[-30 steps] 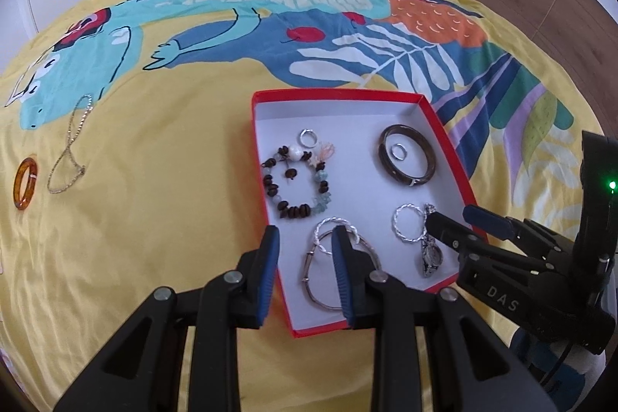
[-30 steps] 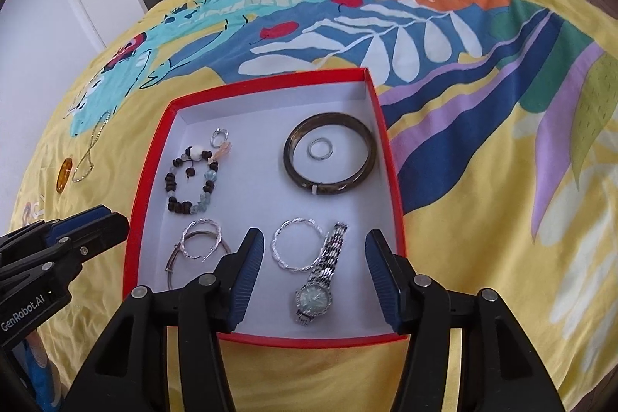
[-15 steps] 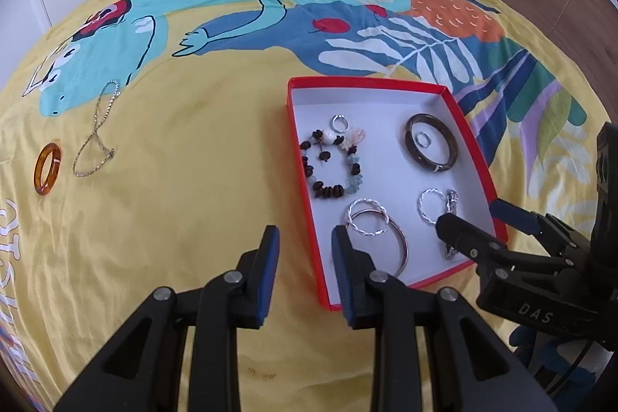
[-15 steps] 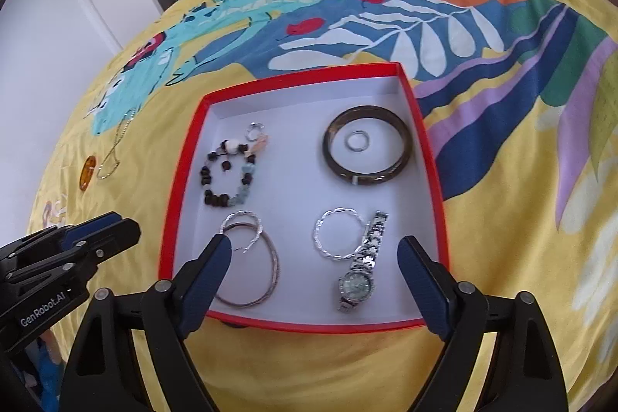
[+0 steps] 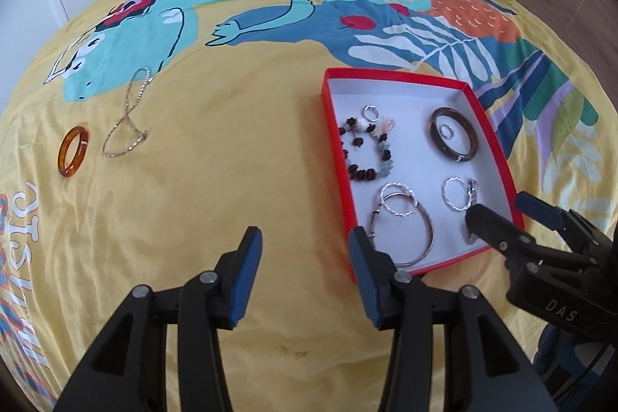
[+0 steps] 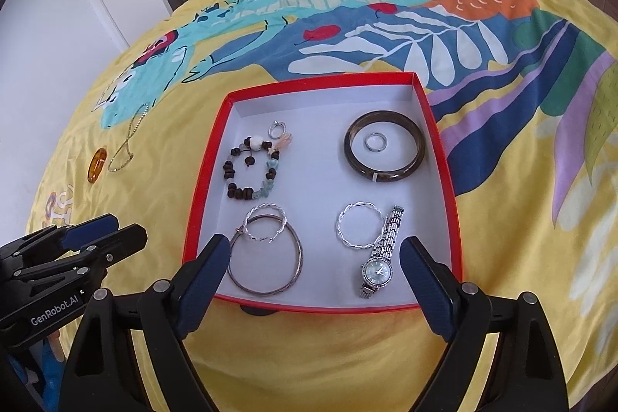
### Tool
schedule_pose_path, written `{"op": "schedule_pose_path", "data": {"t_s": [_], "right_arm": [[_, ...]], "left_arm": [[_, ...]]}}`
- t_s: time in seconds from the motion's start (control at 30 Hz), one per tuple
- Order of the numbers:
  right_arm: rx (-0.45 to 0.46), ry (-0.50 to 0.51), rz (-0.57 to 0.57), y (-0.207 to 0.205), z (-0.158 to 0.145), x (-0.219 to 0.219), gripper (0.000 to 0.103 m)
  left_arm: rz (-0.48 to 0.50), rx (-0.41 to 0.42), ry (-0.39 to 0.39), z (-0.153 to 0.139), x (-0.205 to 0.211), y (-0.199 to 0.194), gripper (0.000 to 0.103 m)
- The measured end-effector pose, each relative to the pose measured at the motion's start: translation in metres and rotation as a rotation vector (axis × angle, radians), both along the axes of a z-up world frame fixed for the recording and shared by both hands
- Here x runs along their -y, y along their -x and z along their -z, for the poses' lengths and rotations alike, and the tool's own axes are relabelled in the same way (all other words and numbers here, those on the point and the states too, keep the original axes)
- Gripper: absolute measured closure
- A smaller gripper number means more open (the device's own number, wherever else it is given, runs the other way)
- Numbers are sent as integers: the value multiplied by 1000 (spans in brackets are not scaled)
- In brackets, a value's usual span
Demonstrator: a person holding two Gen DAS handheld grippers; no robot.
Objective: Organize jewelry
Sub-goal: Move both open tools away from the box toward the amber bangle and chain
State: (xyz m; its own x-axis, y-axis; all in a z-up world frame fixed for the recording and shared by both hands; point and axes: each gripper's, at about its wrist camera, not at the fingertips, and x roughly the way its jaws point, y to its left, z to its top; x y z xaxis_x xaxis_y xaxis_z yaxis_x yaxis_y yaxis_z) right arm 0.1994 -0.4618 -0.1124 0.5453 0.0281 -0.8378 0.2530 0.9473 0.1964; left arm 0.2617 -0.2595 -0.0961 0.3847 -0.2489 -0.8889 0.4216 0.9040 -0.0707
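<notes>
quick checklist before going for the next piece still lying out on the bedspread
1. Left gripper free: ok, its jaws are opening and nothing is between them.
2. Right gripper free: ok, open wide with nothing held, hovering at the near edge of the red box.
3. Pieces left outside the box: not ok, the amber ring and the silver chain lie on the bedspread.
4. Ring and chain apart: ok, a gap shows between them.
5. Room in the box: ok, bare white floor at its centre and far end.
6. Path to the ring: ok, only bare bedspread between it and the left gripper.
</notes>
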Motion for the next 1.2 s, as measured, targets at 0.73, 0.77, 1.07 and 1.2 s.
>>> {"op": "schedule_pose_path", "data": {"t_s": [0.73, 0.77, 1.07, 1.2], "right_arm": [[27, 0, -57, -6, -19, -72, 20], [27, 0, -63, -7, -19, -77, 20], [13, 12, -134, -21, -18, -118, 24], [4, 19, -166, -29, -15, -137, 25]], "left_arm": [[-141, 19, -30, -4, -98, -10, 58], [-146, 18, -29, -4, -103, -10, 58], [-202, -8, -35, 2, -140, -15, 58], [-237, -26, -23, 8, -161, -19, 58]]}}
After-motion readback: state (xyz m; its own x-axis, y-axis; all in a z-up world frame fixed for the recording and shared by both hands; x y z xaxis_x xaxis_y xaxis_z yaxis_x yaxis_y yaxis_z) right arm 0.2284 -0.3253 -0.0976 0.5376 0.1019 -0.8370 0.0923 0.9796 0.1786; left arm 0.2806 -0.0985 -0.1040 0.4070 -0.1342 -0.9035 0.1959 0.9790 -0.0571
